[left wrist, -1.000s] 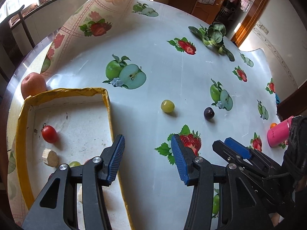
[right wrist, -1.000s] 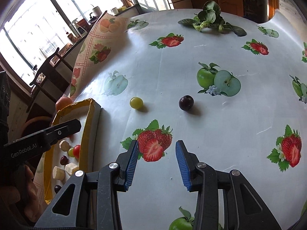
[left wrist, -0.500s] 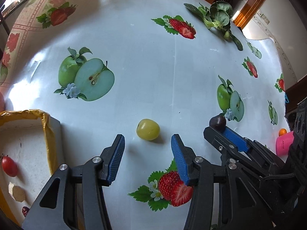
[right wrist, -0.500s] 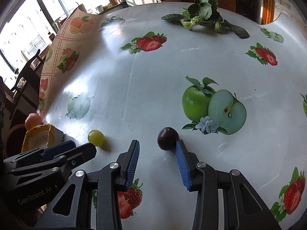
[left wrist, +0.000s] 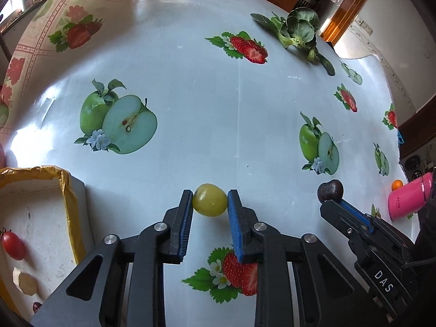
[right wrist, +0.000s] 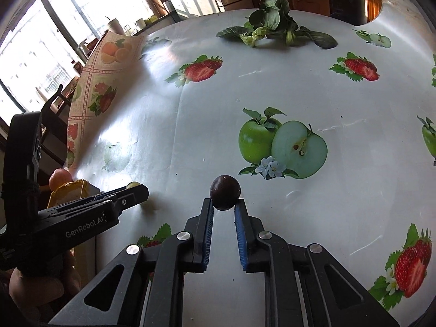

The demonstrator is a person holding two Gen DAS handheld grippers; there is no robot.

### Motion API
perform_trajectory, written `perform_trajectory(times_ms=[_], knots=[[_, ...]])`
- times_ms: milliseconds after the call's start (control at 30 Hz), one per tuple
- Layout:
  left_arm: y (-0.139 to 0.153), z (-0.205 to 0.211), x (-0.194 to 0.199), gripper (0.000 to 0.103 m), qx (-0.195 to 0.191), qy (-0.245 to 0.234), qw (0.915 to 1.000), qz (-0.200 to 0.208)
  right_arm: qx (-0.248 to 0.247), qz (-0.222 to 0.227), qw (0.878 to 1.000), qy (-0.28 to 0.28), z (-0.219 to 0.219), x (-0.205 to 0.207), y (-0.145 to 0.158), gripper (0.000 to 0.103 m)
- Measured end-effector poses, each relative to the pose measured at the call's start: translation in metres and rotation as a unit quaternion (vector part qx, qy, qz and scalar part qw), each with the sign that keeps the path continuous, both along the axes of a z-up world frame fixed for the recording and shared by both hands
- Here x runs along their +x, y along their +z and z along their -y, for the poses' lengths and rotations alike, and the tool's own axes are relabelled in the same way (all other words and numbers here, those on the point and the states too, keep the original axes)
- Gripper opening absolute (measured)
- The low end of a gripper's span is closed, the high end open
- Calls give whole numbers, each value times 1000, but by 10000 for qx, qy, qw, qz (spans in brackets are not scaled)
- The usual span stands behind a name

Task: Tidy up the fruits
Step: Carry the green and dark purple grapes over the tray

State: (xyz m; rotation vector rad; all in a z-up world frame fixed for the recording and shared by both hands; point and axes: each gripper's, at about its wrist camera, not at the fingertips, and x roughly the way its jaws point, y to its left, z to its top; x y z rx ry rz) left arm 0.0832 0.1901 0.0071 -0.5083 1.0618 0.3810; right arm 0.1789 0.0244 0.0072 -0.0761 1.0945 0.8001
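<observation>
A green grape (left wrist: 209,199) lies on the fruit-print tablecloth, and my left gripper (left wrist: 209,201) is shut on it, blue pads touching both sides. A dark purple grape (right wrist: 225,192) sits at the tips of my right gripper (right wrist: 224,204), whose pads press its lower sides. The dark grape also shows in the left wrist view (left wrist: 330,190) above the right gripper's fingers (left wrist: 351,212). A white tray with a yellow rim (left wrist: 65,188) sits at the left, holding a cherry tomato (left wrist: 12,245) and a banana slice (left wrist: 25,283).
A leafy green vegetable (left wrist: 297,31) lies at the far side of the table. A pink cup (left wrist: 410,200) lies at the right edge with a small orange fruit (left wrist: 397,184) behind it. A peach-coloured fruit (right wrist: 59,177) sits behind the tray.
Both grippers moved forward and closed: the left onto the green grape, the right onto the dark grape. Half a second ago both were open short of the grapes.
</observation>
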Motion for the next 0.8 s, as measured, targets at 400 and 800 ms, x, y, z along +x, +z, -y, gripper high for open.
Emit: perform_trajectory(times_ms=[400,800], knots=[[37,29,-58,23,38,5,9998,215,342,-29,9993,152,28,-56,39,16],[69,36,-125,23,501,338,9980,188,479,74,9966,660,22,-121,73,16]])
